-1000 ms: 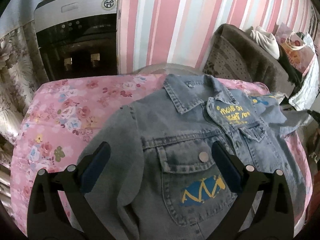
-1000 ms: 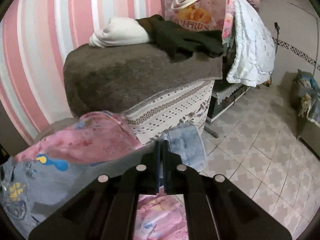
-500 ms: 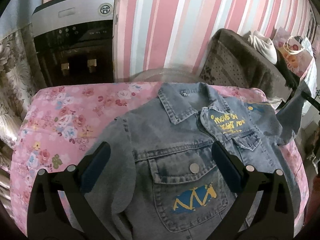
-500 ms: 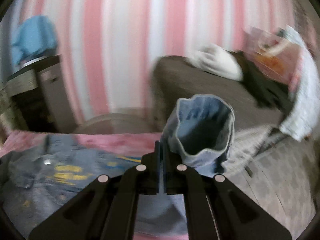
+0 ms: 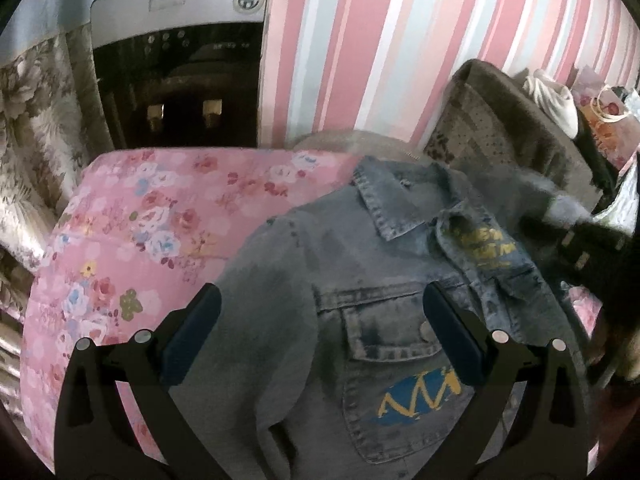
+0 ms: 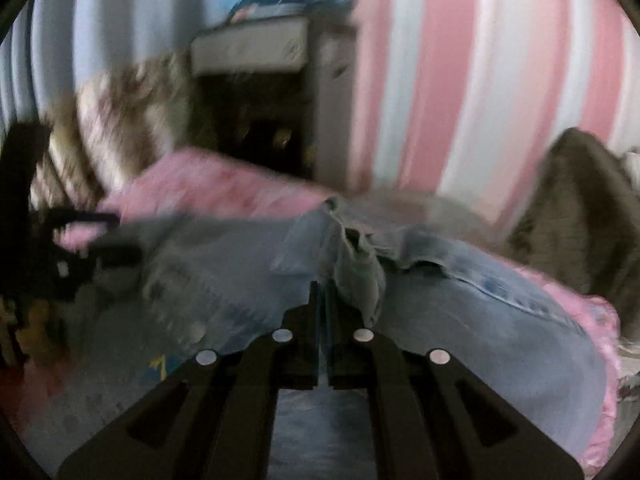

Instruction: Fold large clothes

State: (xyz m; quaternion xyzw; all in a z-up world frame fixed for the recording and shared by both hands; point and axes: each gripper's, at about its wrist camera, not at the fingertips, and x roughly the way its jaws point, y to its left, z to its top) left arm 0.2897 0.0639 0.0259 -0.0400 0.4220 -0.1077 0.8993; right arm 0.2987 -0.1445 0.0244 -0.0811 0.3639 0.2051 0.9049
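A denim jacket lay front-up on a surface draped in pink floral cloth, collar toward a striped wall. The left tool hovered over the jacket's near sleeve and chest pocket, jaws spread wide and gripping nothing. The right tool was clenched on the cuff of the other sleeve, held above the jacket's chest.

To do this fold well, I judged, the sleeve should be laid flat across the chest with its seam straight, then let go only once the cloth rested. The left tool could pin the body so it would not drag.

The right view was badly blurred, so how much cuff sat between the jaws was unclear. The jacket's hem was cut off below both views.
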